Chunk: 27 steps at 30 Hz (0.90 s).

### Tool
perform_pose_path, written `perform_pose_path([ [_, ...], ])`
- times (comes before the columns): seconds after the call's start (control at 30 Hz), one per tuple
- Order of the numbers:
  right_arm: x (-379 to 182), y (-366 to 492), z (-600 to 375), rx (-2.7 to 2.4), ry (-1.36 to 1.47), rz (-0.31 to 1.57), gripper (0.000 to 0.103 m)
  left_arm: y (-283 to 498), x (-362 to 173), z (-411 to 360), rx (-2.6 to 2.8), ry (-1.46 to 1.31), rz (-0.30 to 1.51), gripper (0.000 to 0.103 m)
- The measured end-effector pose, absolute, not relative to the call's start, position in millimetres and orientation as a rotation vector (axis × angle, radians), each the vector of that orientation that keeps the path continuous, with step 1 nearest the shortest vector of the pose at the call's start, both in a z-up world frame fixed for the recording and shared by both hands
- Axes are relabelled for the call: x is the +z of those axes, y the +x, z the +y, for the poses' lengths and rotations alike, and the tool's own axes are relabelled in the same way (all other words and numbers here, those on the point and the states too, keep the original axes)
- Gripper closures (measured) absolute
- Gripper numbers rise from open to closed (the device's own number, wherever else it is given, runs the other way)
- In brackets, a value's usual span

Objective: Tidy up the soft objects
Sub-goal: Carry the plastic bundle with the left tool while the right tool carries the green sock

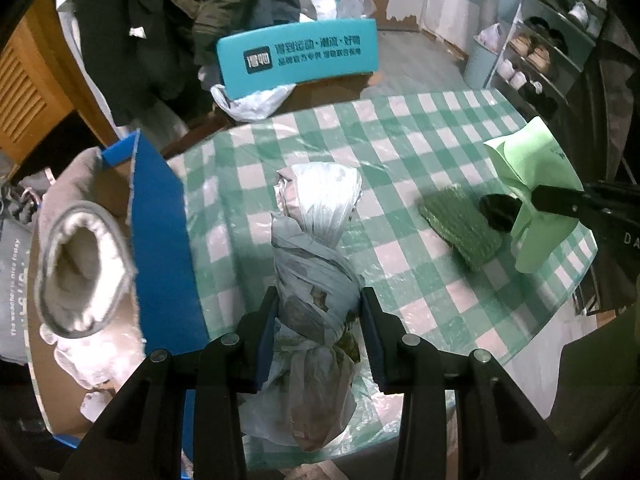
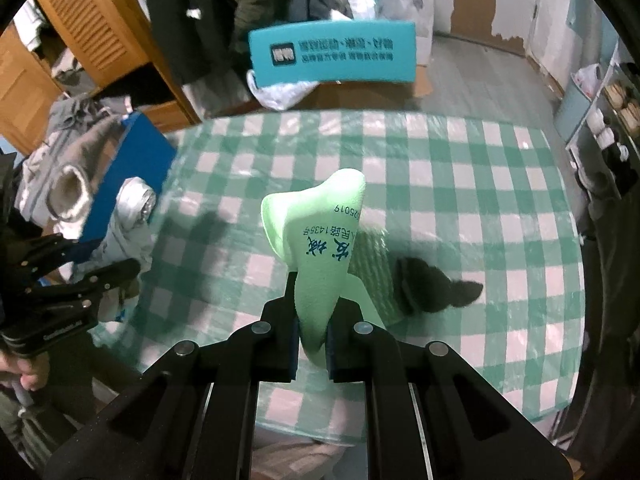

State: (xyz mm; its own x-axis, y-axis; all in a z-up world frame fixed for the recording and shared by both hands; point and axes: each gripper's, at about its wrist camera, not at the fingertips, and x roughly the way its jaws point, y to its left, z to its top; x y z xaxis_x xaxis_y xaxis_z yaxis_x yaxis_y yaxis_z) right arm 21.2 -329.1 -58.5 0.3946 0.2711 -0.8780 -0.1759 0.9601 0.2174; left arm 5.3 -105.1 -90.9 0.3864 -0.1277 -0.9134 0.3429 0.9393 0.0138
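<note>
My left gripper (image 1: 319, 304) is shut on a twisted grey plastic bag bundle (image 1: 316, 216), lifted above the green-checked table (image 1: 420, 132). The right gripper (image 2: 312, 312) is shut on a light green cloth with printed characters (image 2: 320, 240), which stands up from its jaws; the same green cloth (image 1: 532, 184) appears at the right of the left wrist view. A dark green scouring pad (image 1: 460, 228) and a small black object (image 1: 498, 212) lie on the table beneath it. The grey bundle (image 2: 132, 212) and left gripper (image 2: 80, 288) show at the left of the right wrist view.
A blue-walled cardboard box (image 1: 160, 240) at the table's left holds a grey fleece-lined boot (image 1: 80, 264). A teal chair back with printed text (image 1: 298, 54) stands beyond the far edge. Hanging coats (image 1: 160, 20), a wooden louvred door (image 2: 92, 28) and a shoe rack (image 1: 544, 52) surround the table.
</note>
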Motion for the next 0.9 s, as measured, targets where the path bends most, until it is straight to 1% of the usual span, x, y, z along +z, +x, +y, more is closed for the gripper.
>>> perform_pose_path([
  [0.63,-10,22,-284,0.410,0.084,1.018,0.094,-6,-46,-73,-0.261,0.202,1.028,0.064],
  [0.9,-3,26,-264,0.448,0.078,1.003,0.094,-7,-36,-60,-0.254,0.187,1.002,0.064],
])
